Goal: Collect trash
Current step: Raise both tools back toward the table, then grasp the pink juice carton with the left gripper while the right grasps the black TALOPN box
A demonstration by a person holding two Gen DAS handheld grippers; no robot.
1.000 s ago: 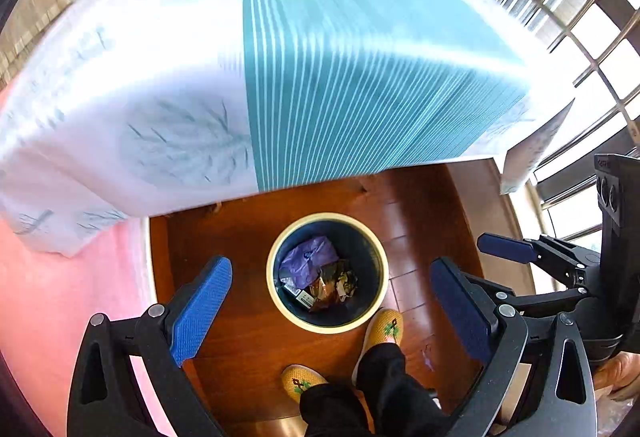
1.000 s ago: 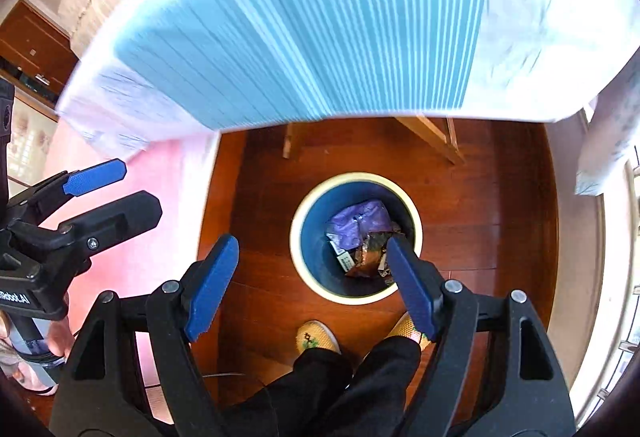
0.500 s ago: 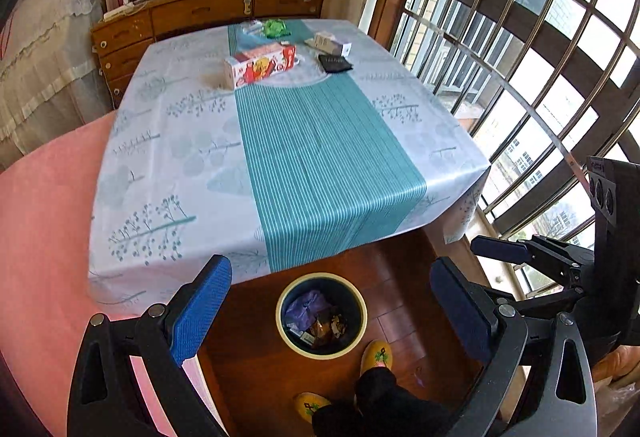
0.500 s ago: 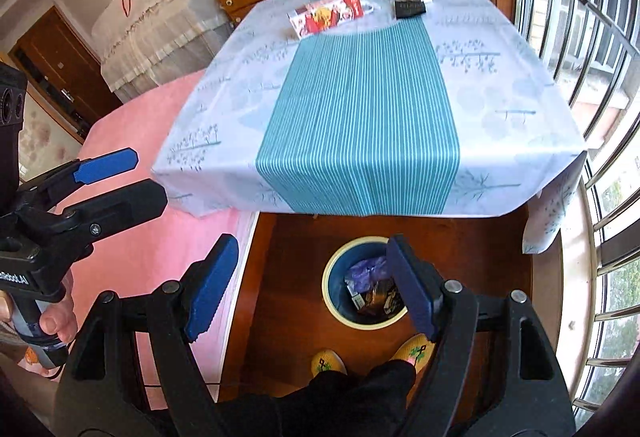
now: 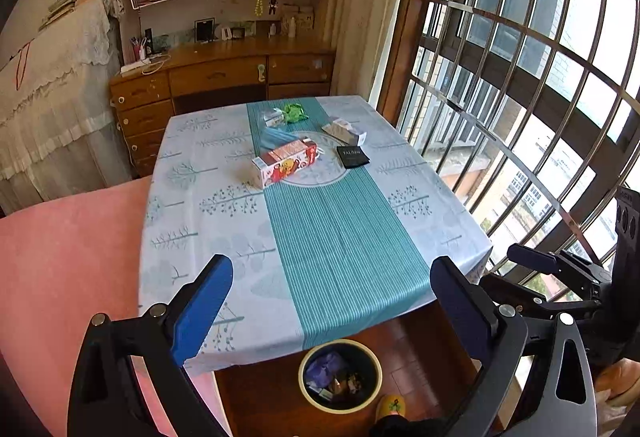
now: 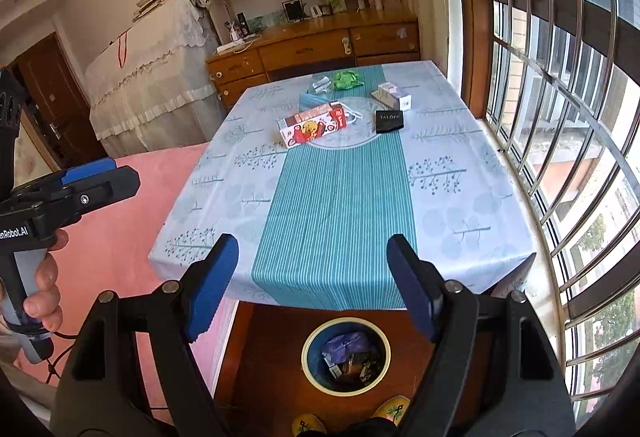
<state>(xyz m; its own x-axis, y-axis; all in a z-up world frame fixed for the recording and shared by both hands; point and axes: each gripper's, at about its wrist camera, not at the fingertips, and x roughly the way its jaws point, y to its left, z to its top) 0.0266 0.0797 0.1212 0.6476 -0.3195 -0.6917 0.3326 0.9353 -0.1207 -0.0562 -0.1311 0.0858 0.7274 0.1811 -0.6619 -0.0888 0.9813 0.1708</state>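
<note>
Both tongs are held near the table's front edge, spread wide and empty: the left tongs and the right tongs each show blue pads well apart with nothing between them, which I judge to be a ready posture for the next pickup and not a grip in progress. The trash bin stands on the wooden floor just beyond the table's near edge, at the person's feet, already holding crumpled wrappers; that placement looks chosen so that anything lifted from the table can be dropped straight down without a long carry. The remaining items lie grouped at the far end of the table, well apart from both tongs: a red-and-white carton on its side, a black packet to its right, a small white box behind that, a green crumpled wrapper and a clear packet beside it. Reaching them calls for an extension across the cloth. The table is covered by a pale tree-print cloth with a teal striped runner, smooth and flat. Surroundings: a barred window on the right, a wooden sideboard and bookshelves behind, a lace-covered piece of furniture at left, and a pink surface beside the table.
</note>
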